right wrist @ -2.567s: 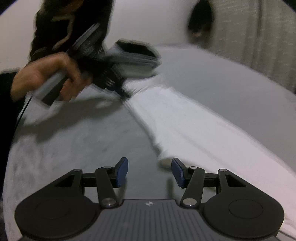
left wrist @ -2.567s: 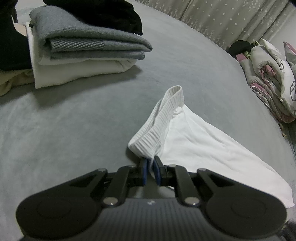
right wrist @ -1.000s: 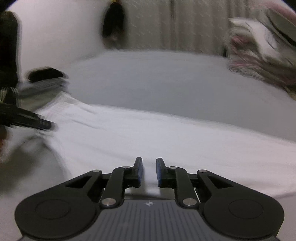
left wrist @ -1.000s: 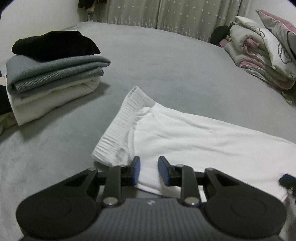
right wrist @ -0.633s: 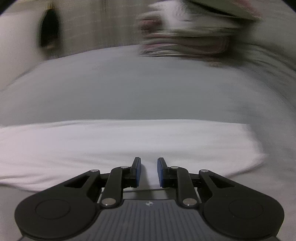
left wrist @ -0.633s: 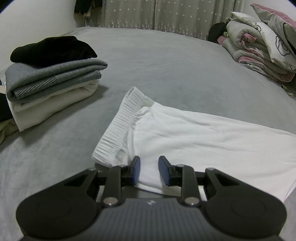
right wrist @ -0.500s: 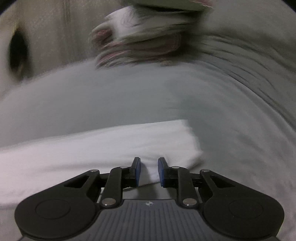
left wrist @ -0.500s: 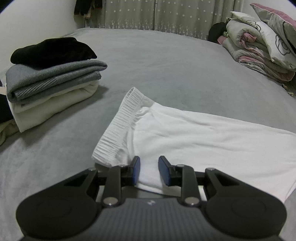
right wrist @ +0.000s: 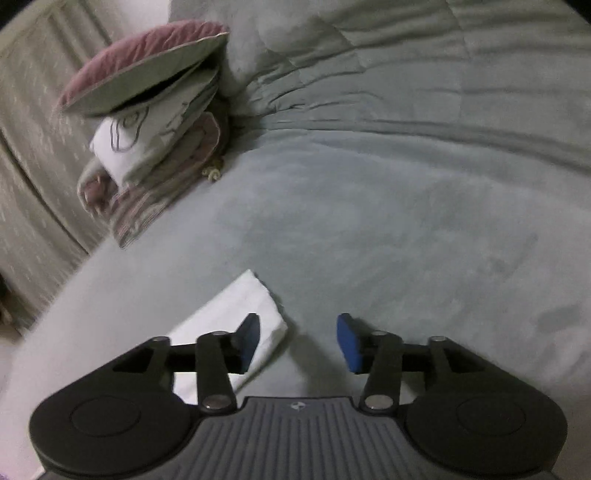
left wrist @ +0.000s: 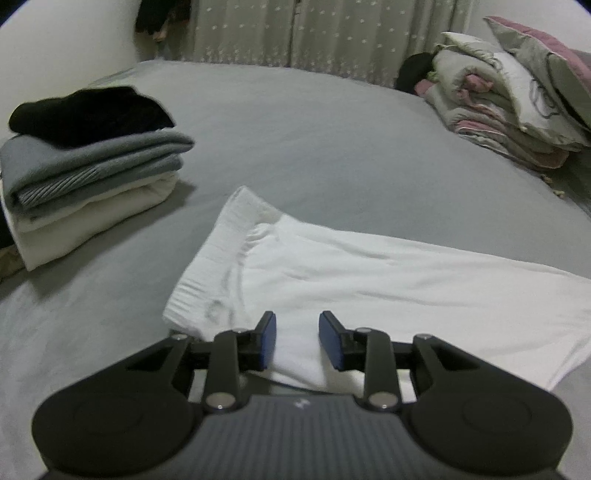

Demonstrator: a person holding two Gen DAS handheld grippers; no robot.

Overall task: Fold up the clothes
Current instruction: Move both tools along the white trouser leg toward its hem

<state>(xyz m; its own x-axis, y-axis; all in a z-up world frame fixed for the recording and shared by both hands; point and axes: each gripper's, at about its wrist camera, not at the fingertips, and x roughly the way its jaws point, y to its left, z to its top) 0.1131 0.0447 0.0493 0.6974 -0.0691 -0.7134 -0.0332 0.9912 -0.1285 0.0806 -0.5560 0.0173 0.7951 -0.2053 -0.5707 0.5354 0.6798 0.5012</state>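
A white garment (left wrist: 369, 291) with a ribbed waistband lies flat on the grey bed (left wrist: 332, 147). My left gripper (left wrist: 297, 339) hovers at its near edge just right of the waistband. Its jaws are opening, and the cloth's edge sits in the gap without being pinched. In the right wrist view only the garment's far end (right wrist: 236, 314) shows, a white corner on the bed. My right gripper (right wrist: 300, 341) is over that corner. Its jaws are opening wide, the left finger (right wrist: 248, 338) is above the cloth, and only bare bed lies between the pads.
A stack of folded clothes (left wrist: 92, 177), black on grey on cream, stands at the left. Piled pillows and quilts (left wrist: 509, 110) lie at the bed's far right, also the pillows (right wrist: 147, 122) ahead-left of the right gripper. Curtains (left wrist: 332, 33) hang behind.
The right gripper swept along the garment to its far end, rolled, and its jaws spread apart. The left gripper stayed put and its jaws widened a little.
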